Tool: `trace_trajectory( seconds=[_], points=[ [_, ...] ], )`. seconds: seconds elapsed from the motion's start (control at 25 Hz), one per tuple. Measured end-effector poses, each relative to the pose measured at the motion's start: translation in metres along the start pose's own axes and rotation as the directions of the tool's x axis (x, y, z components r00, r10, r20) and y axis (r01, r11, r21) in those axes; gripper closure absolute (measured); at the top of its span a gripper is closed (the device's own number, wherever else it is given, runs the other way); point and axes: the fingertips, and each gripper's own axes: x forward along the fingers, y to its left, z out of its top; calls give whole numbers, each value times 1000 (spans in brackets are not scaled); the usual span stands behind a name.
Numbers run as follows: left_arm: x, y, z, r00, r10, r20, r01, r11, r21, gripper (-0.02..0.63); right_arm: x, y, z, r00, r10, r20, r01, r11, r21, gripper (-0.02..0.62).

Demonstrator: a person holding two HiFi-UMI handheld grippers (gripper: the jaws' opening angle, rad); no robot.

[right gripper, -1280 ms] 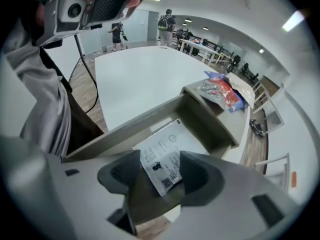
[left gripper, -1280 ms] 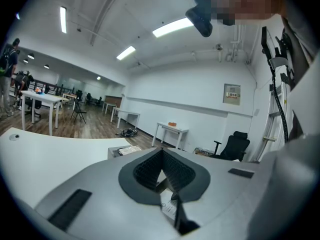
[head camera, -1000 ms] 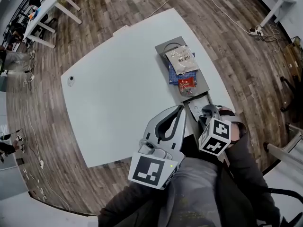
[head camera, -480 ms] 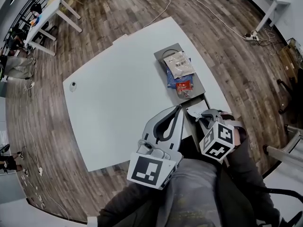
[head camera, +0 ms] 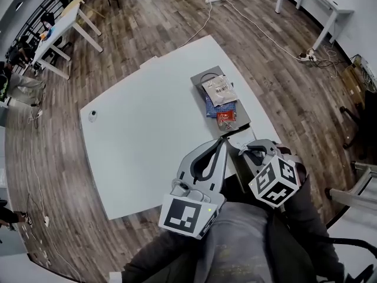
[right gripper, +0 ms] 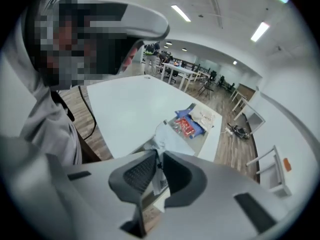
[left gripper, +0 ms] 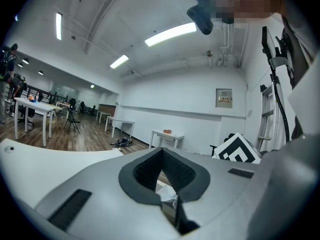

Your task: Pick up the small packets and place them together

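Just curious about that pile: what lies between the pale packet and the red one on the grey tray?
A blue packet, partly tucked under both; the head view and the right gripper view show it.

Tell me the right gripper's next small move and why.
Probably carry the right gripper forward over the tray, toward the red packet. Its fingers have just closed on a white packet, and the other packets already lie together on that tray, so the held one belongs there.
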Motion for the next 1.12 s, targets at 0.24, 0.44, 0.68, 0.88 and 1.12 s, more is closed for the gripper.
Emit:
trace_trajectory(
  seconds=[0.24,0.44,0.68,0.88,1.12],
  points=[
    [3,20,7,998,53,15,-53,999,-5,603,-3,-48,41,995,-56,84,57,998,-18,545],
    [6,48,1,992,125,-3,-125,991,-40,603,16,-100,74,990,-82,115,86,996,-29,545],
    [8,78,-16,975,218,-53,-222,971,-85,603,53,-132,92,994,-27,110,33,998,-54,540],
    [7,98,-22,960,267,-82,-275,956,-107,603,79,-133,101,996,37,86,-30,996,-79,509],
    [10,103,-27,955,281,-94,-290,950,-118,603,92,-126,99,993,91,76,-84,993,-84,482]
  ],
)
